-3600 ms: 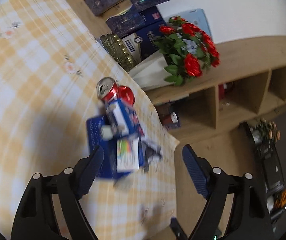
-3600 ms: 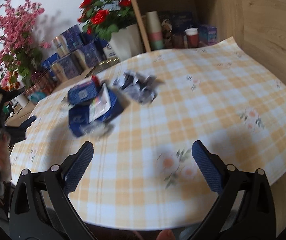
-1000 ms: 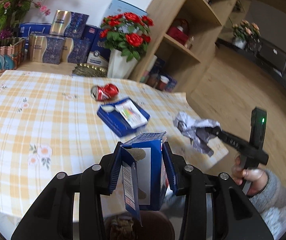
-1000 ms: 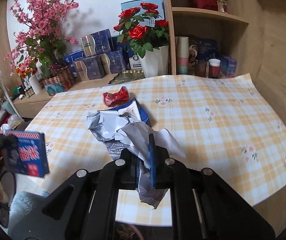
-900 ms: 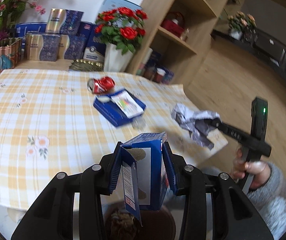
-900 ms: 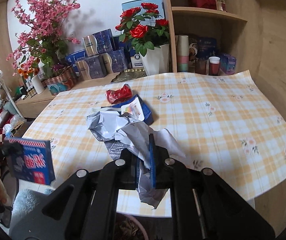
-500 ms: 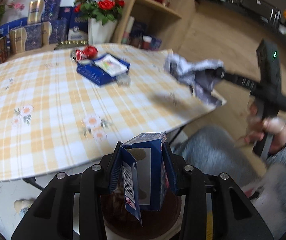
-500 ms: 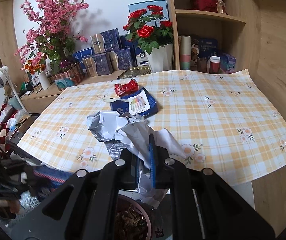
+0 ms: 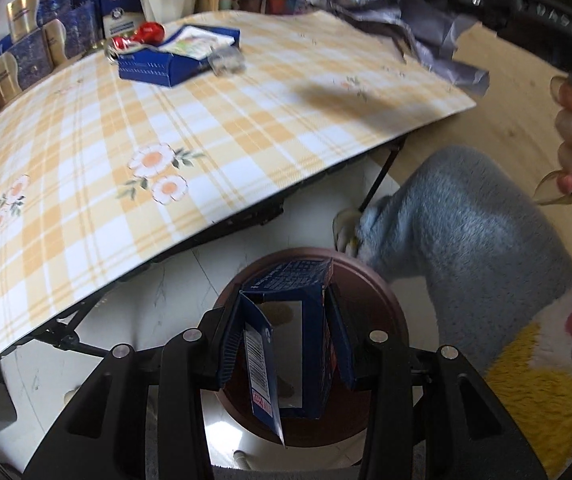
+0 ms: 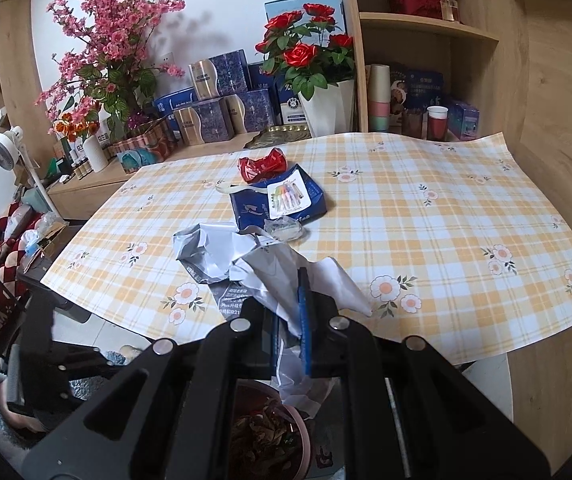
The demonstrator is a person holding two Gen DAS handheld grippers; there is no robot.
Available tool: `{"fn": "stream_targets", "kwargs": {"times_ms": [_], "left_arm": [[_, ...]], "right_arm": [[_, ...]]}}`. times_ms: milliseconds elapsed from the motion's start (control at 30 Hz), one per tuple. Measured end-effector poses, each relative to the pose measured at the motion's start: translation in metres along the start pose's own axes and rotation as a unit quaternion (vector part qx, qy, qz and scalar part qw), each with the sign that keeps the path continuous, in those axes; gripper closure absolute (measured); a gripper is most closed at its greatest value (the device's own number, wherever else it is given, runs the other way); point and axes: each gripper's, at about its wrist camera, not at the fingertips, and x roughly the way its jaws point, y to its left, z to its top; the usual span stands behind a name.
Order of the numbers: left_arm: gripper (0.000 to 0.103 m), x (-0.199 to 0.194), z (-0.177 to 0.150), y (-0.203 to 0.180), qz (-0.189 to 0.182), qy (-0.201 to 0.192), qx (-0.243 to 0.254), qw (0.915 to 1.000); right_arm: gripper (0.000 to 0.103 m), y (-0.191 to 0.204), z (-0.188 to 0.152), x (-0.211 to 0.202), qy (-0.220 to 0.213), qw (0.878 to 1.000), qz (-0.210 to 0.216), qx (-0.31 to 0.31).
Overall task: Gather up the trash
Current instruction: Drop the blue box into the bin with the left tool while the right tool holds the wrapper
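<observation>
My left gripper (image 9: 286, 344) is shut on an open blue carton (image 9: 290, 336) and holds it right above a round brown trash bin (image 9: 382, 312) on the floor beside the table. My right gripper (image 10: 288, 320) is shut on a crumpled grey and white wrapper (image 10: 262, 264), held in the air above the table's near edge; it also shows in the left wrist view (image 9: 402, 12). The bin (image 10: 270, 432), with brown scraps inside, lies below the right gripper. On the table are a crushed red can (image 10: 262, 166), a blue tray with a colourful card (image 10: 278, 200) and a clear plastic scrap (image 10: 286, 230).
The yellow checked tablecloth (image 10: 426, 240) covers a folding table. Behind it stand flower pots (image 10: 318, 80), blue gift boxes (image 10: 214, 96) and wooden shelves (image 10: 426, 28) with cups. The person's fluffy blue leg (image 9: 466, 232) is next to the bin. Clutter lies on the floor at left (image 10: 14, 240).
My left gripper has dropped below the table's edge with the carton, and the bin now fills the view under it. My right gripper has drawn back a little with the wrapper.
</observation>
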Motion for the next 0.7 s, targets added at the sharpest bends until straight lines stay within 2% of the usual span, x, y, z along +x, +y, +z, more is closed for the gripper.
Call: {"fn": "stream_targets", "kwargs": {"times_ms": [267, 433, 533, 600, 700], "left_arm": [[0.063, 0.030, -0.001, 0.003, 0.006, 0.043, 0.007, 0.9990], [0.063, 0.038, -0.003, 0.006, 0.008, 0.056, 0.006, 0.9984], [0.054, 0.037, -0.002, 0.007, 0.006, 0.052, 0.000, 0.9986], [0.041, 0.034, -0.001, 0.008, 0.011, 0.043, -0.005, 0.9990], [0.031, 0.025, 0.000, 0.010, 0.016, 0.024, -0.017, 0.9995]], "right_arm": [[0.091, -0.002, -0.005, 0.008, 0.013, 1.000, -0.001, 0.002], [0.091, -0.004, -0.008, 0.011, 0.019, 1.000, -0.003, 0.004], [0.091, -0.005, -0.010, 0.013, 0.023, 1.000, -0.003, 0.005], [0.091, -0.005, -0.012, 0.014, 0.026, 1.000, -0.002, 0.005], [0.091, -0.005, -0.016, 0.017, 0.032, 0.999, 0.001, 0.006]]}}
